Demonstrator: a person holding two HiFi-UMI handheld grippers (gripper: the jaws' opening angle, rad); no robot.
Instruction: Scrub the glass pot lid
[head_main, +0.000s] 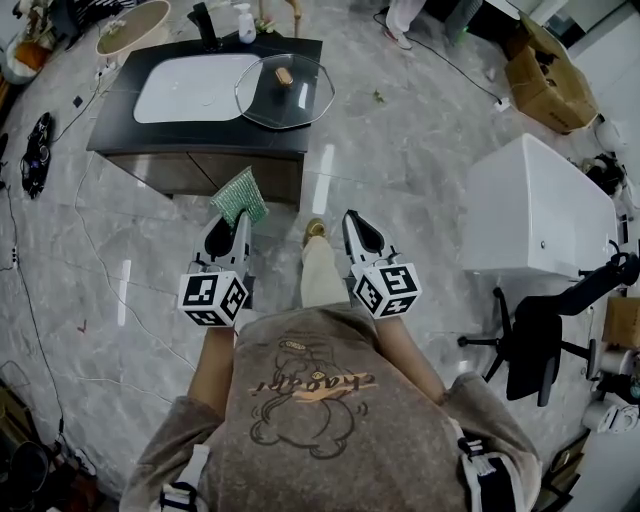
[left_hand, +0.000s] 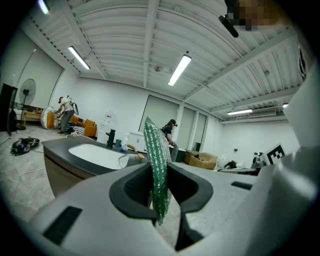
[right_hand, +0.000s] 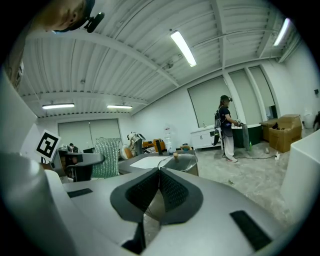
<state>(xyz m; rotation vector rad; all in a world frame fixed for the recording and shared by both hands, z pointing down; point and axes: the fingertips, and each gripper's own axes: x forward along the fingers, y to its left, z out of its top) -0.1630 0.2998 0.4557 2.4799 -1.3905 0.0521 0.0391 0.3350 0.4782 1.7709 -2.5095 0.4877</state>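
Note:
A round glass pot lid (head_main: 285, 91) with a small wooden knob lies on the right end of a dark counter, partly over the rim of a white sink (head_main: 190, 86). My left gripper (head_main: 234, 215) is shut on a green sparkly scrub sponge (head_main: 240, 195), held upright between its pads (left_hand: 159, 172). My right gripper (head_main: 351, 226) is shut with nothing in it; its pads (right_hand: 159, 186) meet. Both grippers hang over the floor short of the counter. In the right gripper view the lid (right_hand: 179, 161) and the sponge (right_hand: 106, 157) show ahead.
The dark counter (head_main: 118, 135) carries a black tap (head_main: 205, 27) and a white bottle (head_main: 245, 24) at its far edge. A white cabinet (head_main: 535, 210) and a black office chair (head_main: 540, 335) stand to the right. Cardboard boxes (head_main: 545, 75) lie far right. A person (right_hand: 226, 127) stands in the background.

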